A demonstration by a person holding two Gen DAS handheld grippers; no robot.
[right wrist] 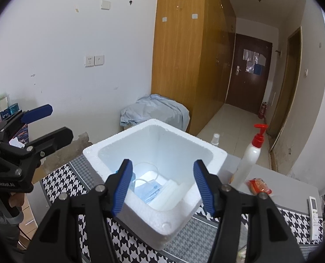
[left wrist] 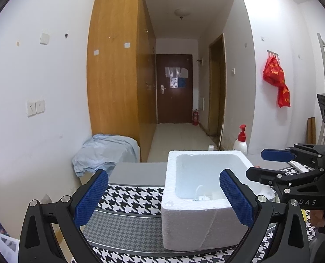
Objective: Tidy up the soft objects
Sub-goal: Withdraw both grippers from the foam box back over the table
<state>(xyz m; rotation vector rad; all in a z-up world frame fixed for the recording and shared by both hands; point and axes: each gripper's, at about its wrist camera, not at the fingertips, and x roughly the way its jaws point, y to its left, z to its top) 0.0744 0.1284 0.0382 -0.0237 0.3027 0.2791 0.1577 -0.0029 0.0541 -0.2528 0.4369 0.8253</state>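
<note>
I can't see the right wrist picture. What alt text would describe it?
An open right gripper hangs over a white foam box holding a blue face mask and white pads, on a houndstooth cloth. A red-capped pump bottle stands beside it.

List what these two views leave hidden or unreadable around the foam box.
- Foam box floor, left wrist view: its near wall hides most of the contents.
- Face mask, right wrist view: partly covered by the right gripper fingers and the box rim.
- White pieces beside the mask: too indistinct to identify.
- Remote control: buttons too small to read.
- Red packet: print blurred.
</note>
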